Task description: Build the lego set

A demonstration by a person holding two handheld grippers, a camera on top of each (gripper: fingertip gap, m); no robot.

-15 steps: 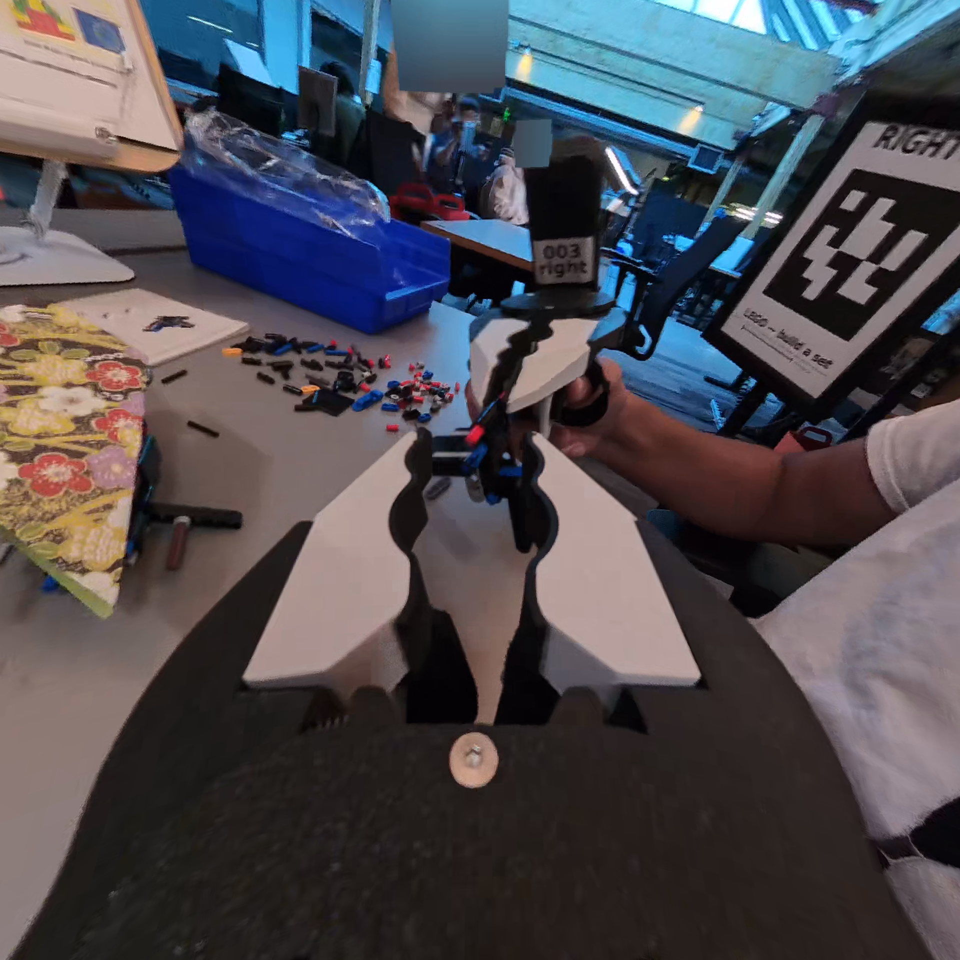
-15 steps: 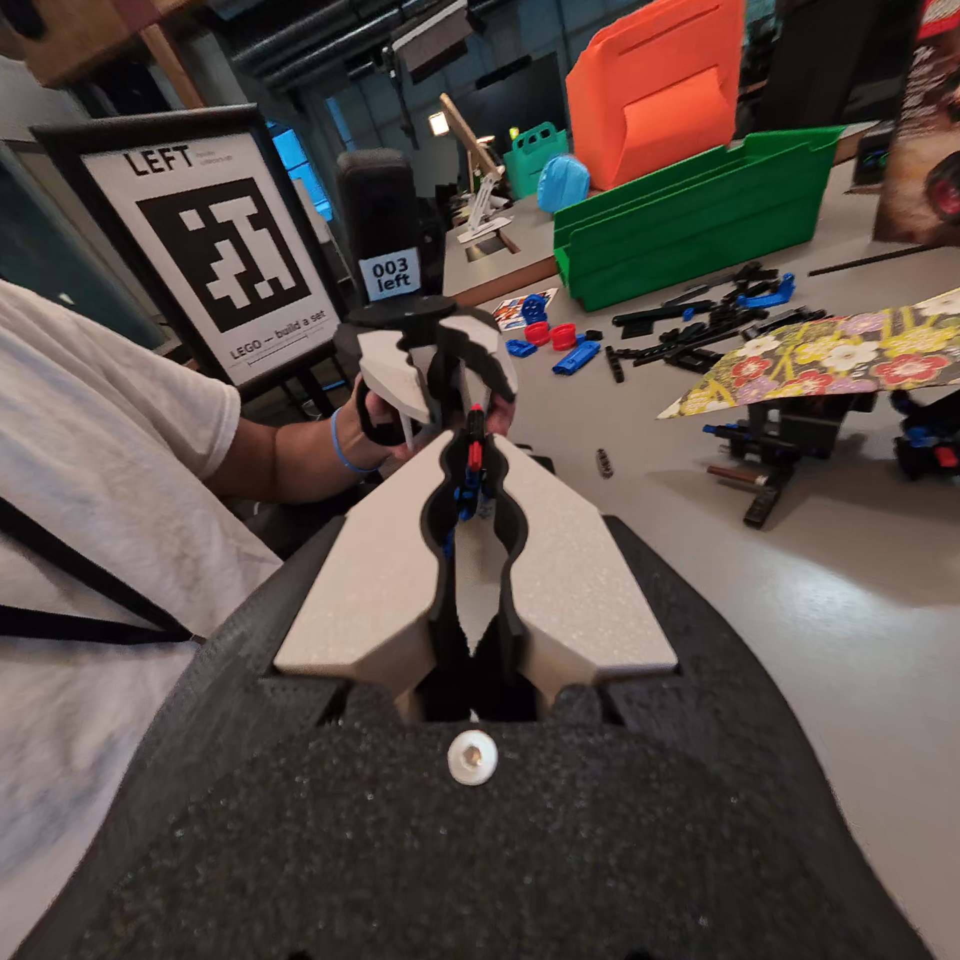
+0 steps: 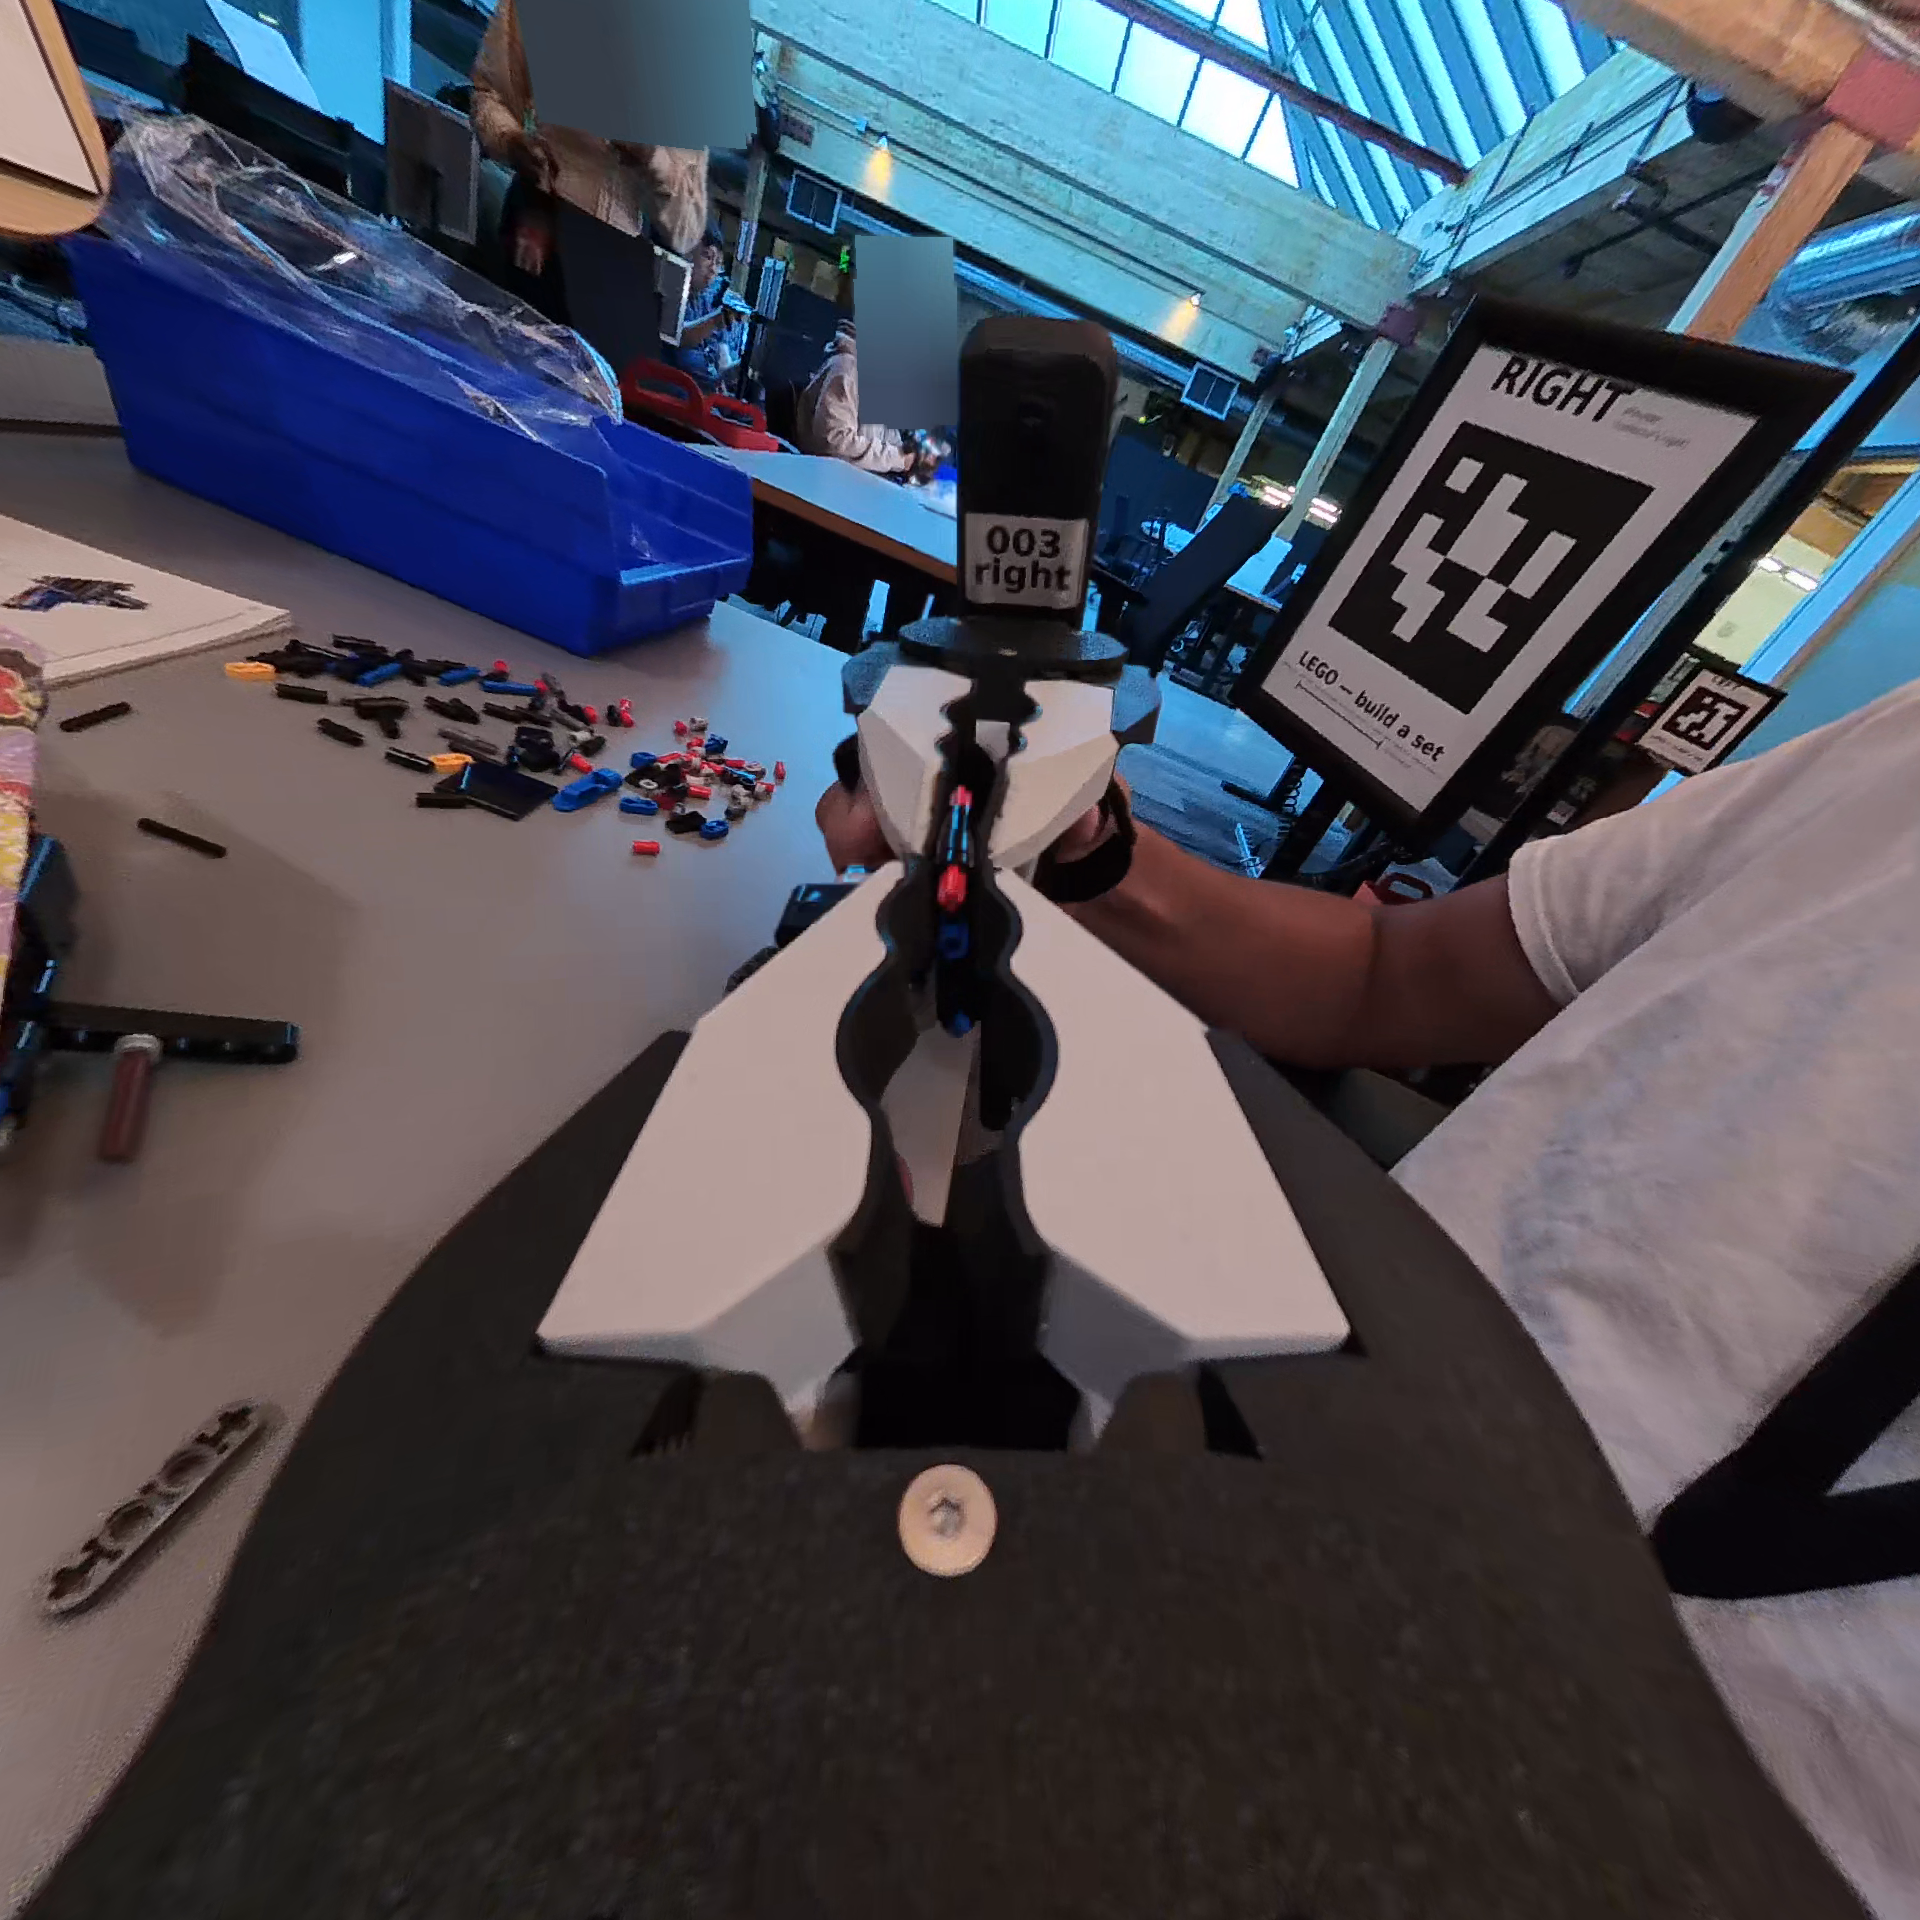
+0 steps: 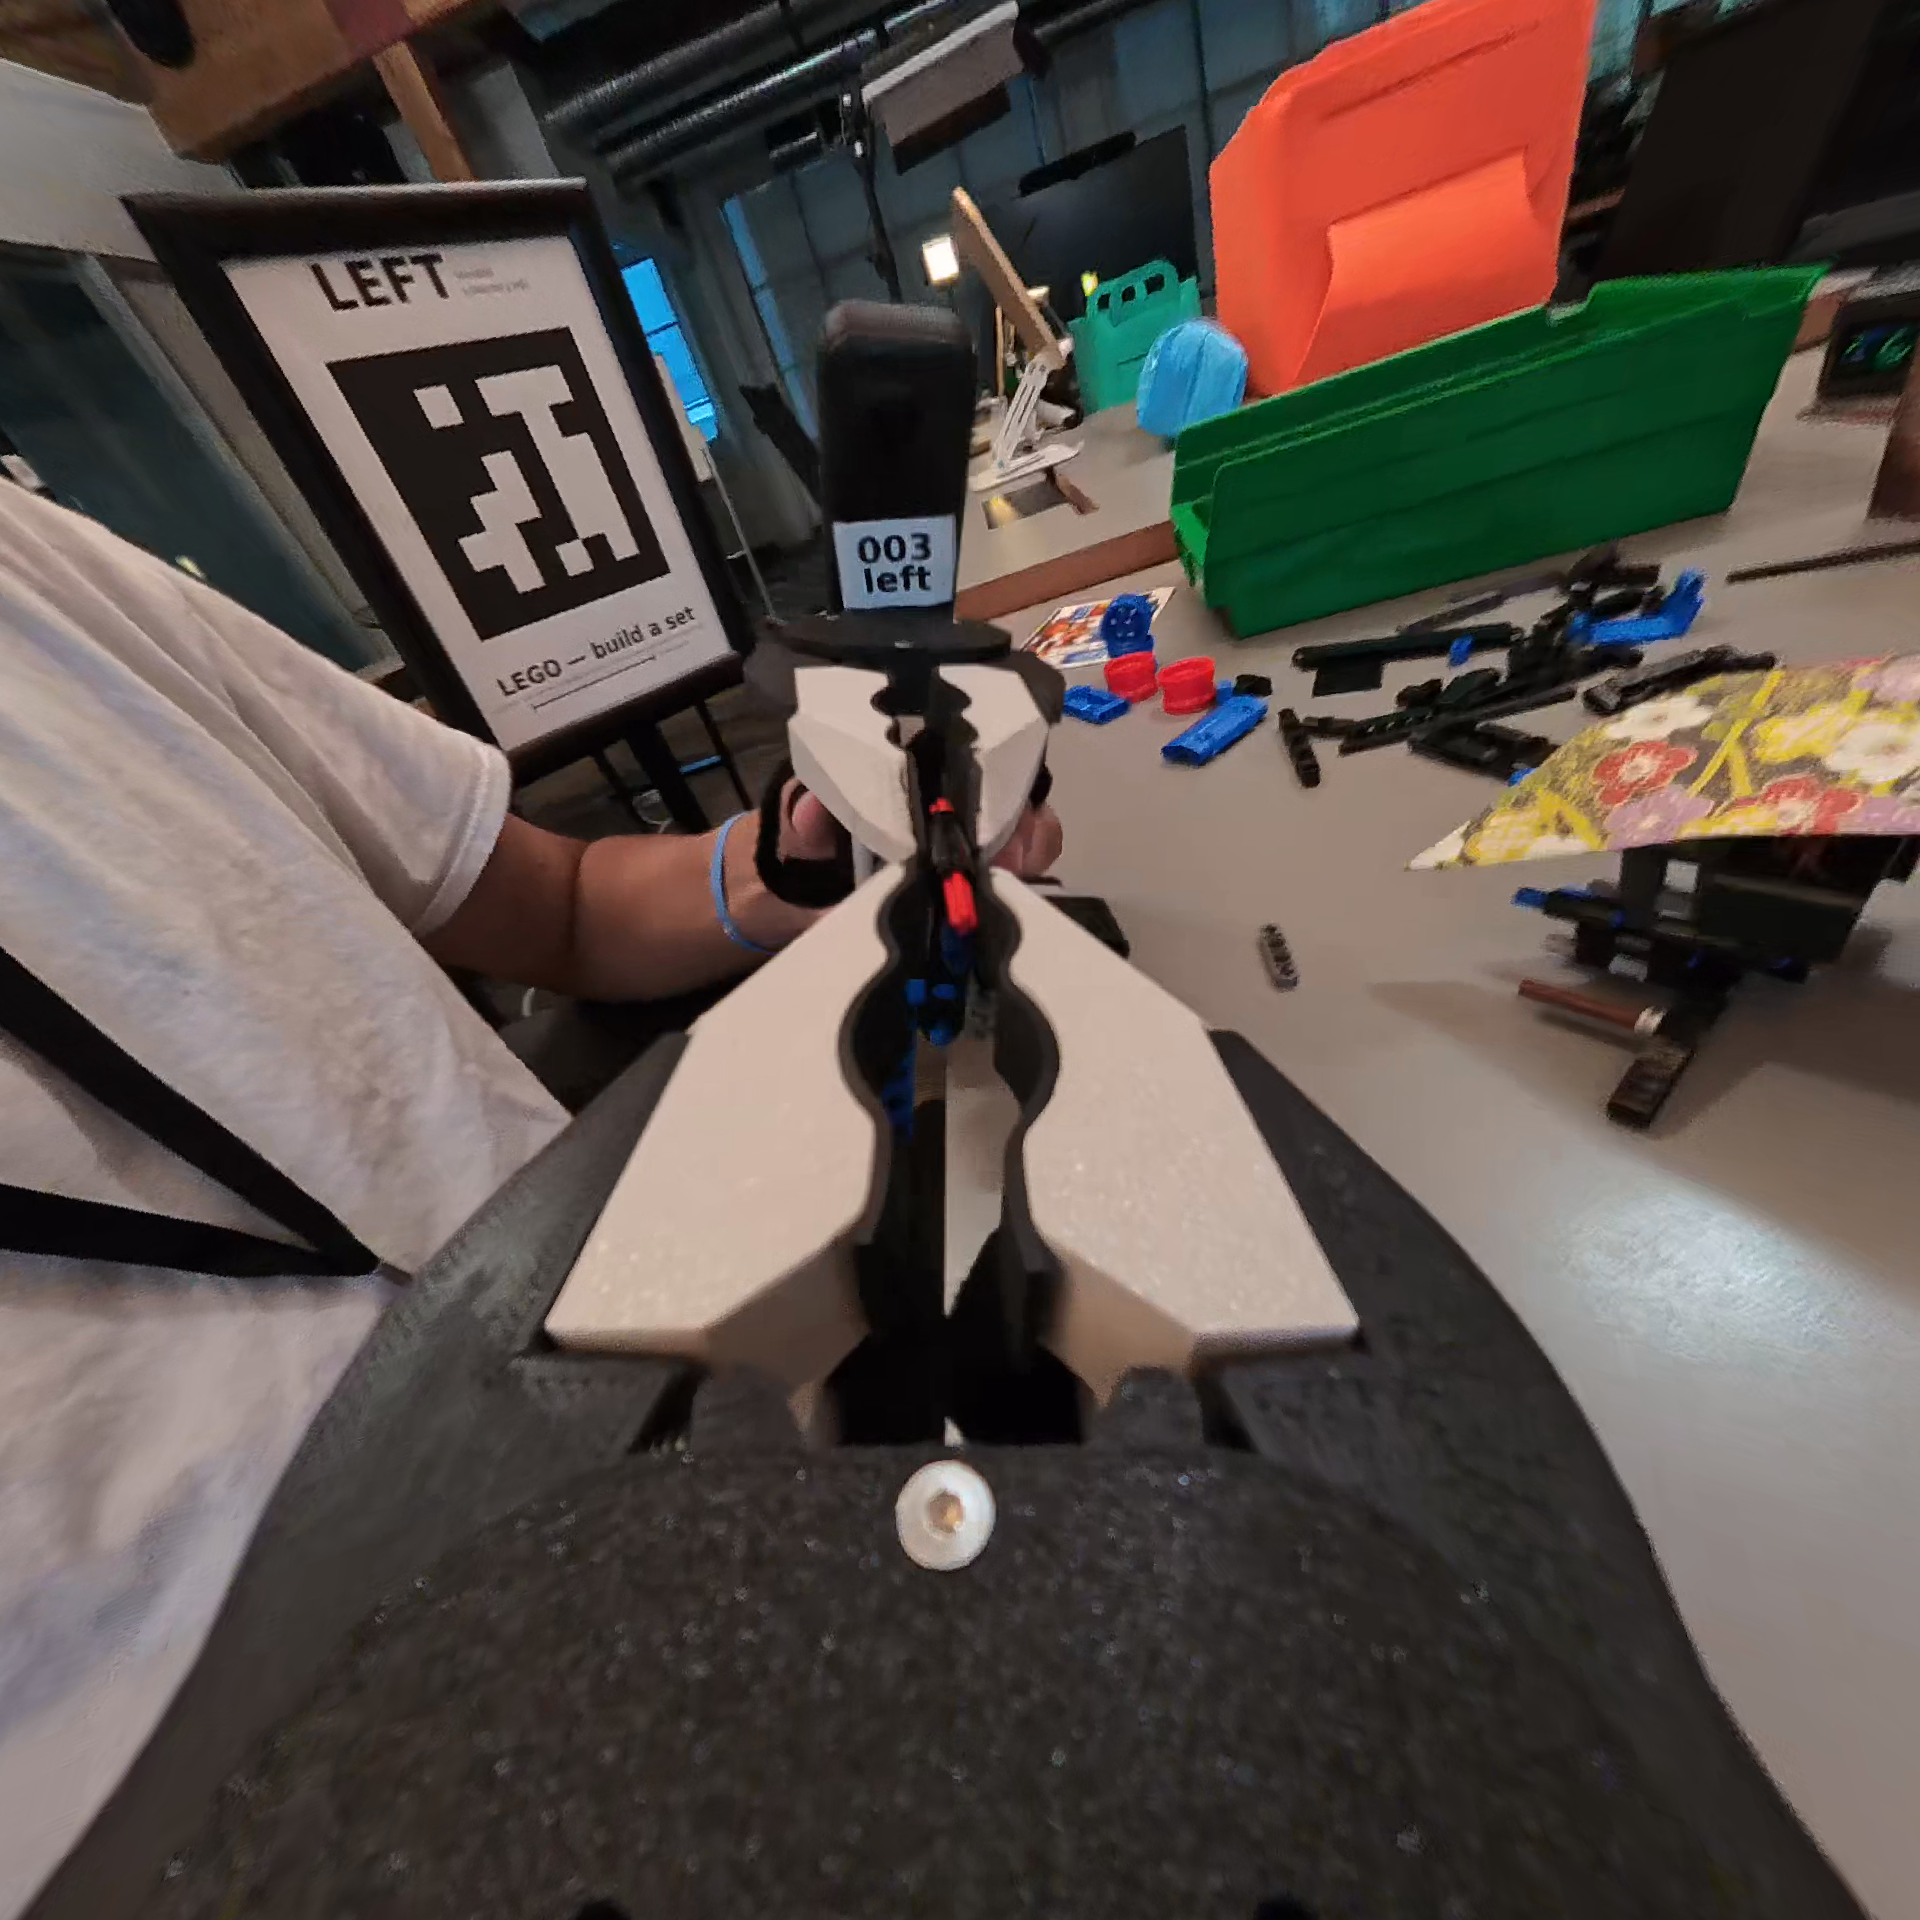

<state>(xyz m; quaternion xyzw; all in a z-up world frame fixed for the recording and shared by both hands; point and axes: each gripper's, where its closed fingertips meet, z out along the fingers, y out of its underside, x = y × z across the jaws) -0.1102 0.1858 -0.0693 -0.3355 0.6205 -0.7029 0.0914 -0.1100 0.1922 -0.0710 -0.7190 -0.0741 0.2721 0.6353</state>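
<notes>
A small lego assembly [image 3: 950,914] of black, blue and red pieces is held in the air between the two grippers, which face each other tip to tip. My left gripper [image 3: 951,883] is shut on its near end. My right gripper [image 4: 940,883] is shut on the other end of the assembly [image 4: 951,935]. The right gripper also shows in the left wrist view [image 3: 992,769], and the left gripper in the right wrist view [image 4: 920,748]. The jaws hide most of the assembly. A person's hands hold both grippers.
Loose lego pieces [image 3: 540,727] lie on the grey table [image 3: 436,987] in front of a blue bin [image 3: 416,488]. More pieces [image 4: 1507,696] lie by a green bin [image 4: 1455,499]. A floral sheet [image 4: 1714,758] covers a part-built model [image 4: 1714,925]. A black beam [image 3: 156,1507] lies near the left gripper. Left and right tips are no more than a few centimetres apart.
My left gripper's jaws have closed in from a wider gap onto the assembly. Both grippers have drawn closer together and now line up straight. The right gripper keeps its hold.
</notes>
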